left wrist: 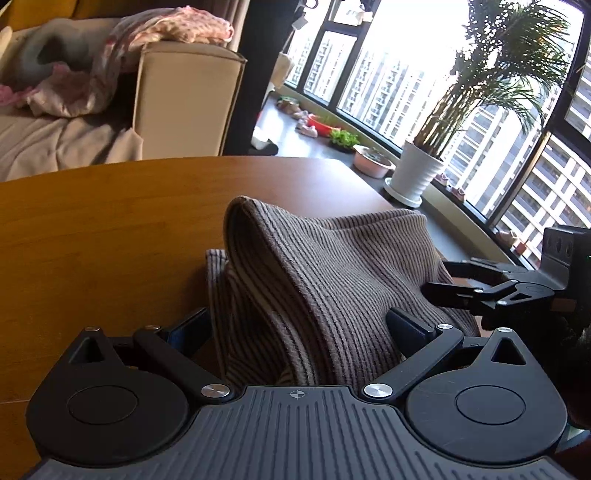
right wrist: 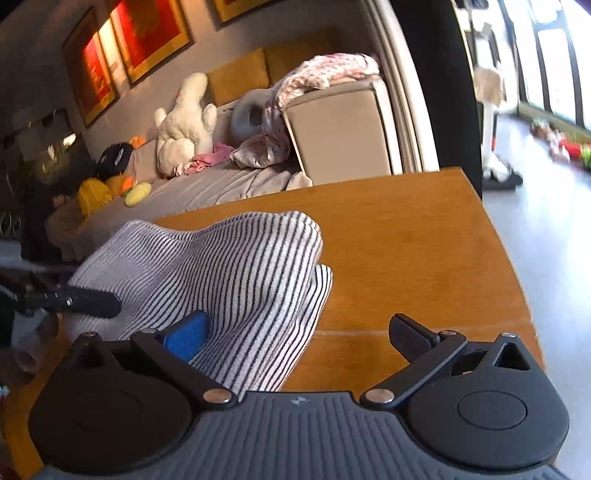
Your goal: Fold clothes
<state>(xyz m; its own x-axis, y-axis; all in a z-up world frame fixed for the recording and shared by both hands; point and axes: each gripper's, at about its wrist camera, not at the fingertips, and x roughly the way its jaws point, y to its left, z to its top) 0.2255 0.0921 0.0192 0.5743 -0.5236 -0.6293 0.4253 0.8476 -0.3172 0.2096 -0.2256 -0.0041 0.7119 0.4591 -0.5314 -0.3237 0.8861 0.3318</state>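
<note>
A ribbed, dark-and-light striped garment (left wrist: 332,266) lies bunched in a raised heap on the wooden table (left wrist: 110,229). My left gripper (left wrist: 297,326) stands wide open, with the heap filling the gap between its fingers. My right gripper (right wrist: 295,334) is also wide open. The garment (right wrist: 229,273) drapes over its blue-padded left finger (right wrist: 184,334), while its right finger hangs over bare table (right wrist: 406,240). In the left wrist view the right gripper (left wrist: 439,291) touches the garment's right edge. In the right wrist view the left gripper (right wrist: 107,302) rests at the cloth's left edge.
A beige sofa (left wrist: 184,103) with a pink blanket (left wrist: 166,29) stands beyond the table's far edge. It also holds a white plush toy (right wrist: 184,122). A potted palm (left wrist: 417,173) and small pots line the window ledge to the right. The table's right edge (right wrist: 498,236) drops to grey floor.
</note>
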